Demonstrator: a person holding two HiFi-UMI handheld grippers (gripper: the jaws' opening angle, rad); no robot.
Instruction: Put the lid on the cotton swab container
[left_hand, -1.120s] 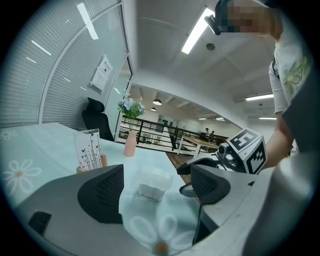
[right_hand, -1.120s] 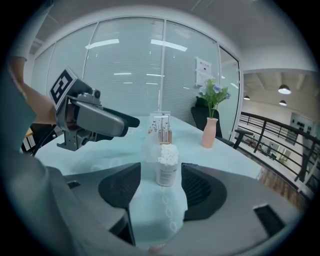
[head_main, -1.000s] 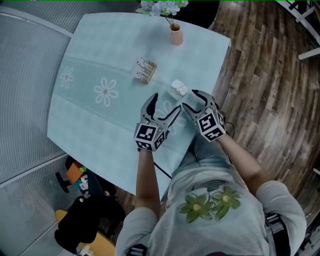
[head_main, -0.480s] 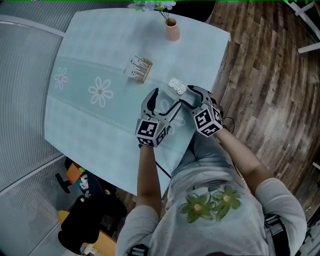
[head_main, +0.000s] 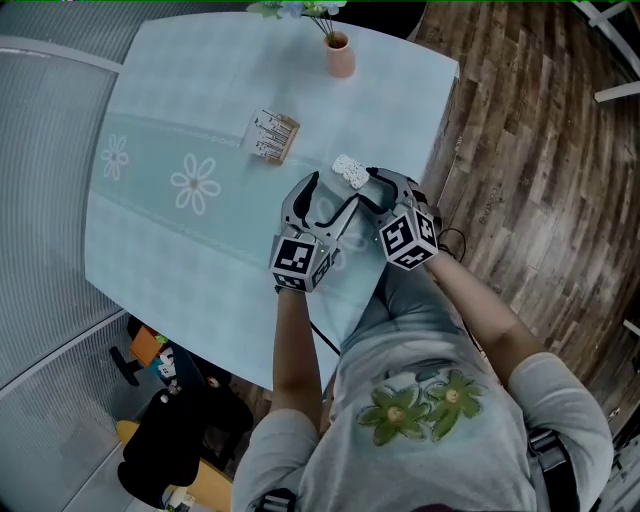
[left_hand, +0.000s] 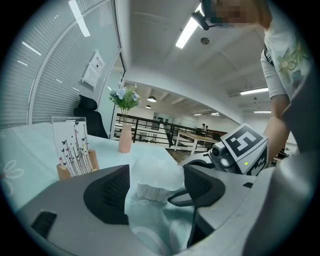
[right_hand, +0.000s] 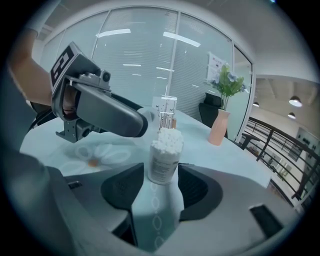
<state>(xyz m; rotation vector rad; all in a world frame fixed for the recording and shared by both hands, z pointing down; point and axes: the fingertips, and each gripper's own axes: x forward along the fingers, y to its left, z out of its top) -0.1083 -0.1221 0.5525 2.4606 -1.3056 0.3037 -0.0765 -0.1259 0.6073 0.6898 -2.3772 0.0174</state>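
Observation:
The cotton swab container, a small white jar packed with swabs and uncovered, stands upright on the pale blue tablecloth. In the head view the container is near the table's right edge. My right gripper has a jaw on each side of its base. The jaws are closing, with a gap still at each pad. The translucent lid lies on the cloth between the jaws of my left gripper. Those jaws are closing too and I see no firm grip. In the head view my left gripper and right gripper sit side by side.
A pink vase with flowers stands at the table's far edge. A card holder on a wooden base is left of the container. The table's right edge drops to a wooden floor. A chair and bags sit below left.
Both grippers have moved forward a little, the right one up around the container. Both pairs of jaws have narrowed slightly.

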